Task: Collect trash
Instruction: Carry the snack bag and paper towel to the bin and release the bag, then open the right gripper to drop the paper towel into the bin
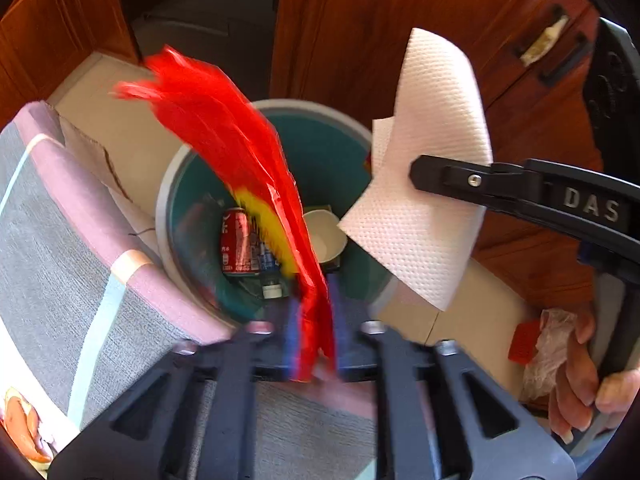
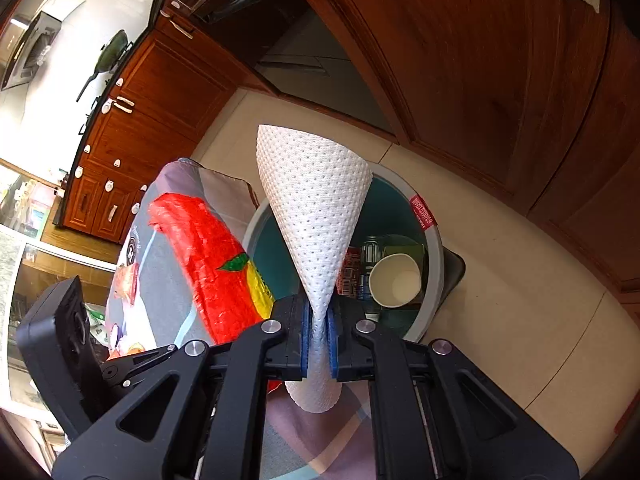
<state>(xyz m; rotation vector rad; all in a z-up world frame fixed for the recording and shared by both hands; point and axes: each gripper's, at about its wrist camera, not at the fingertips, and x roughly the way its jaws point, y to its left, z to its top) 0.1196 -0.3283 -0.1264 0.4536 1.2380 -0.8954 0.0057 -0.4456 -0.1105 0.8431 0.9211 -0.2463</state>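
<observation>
Two loads over the bin [image 2: 434, 264] of can [image 1: 239, 242] and cup [image 2: 396, 280] — left jaws clamped on wrapper [image 1: 224, 136], right on paper towel [image 2: 316, 204].

Left gripper [image 1: 312, 344]: black ribbed frame, silver screws, blue pads. Right gripper [image 2: 319, 336]: identical, raised "DAS" lettering on its arm. Hand [image 1: 580, 392], lower right: bare skin.
</observation>
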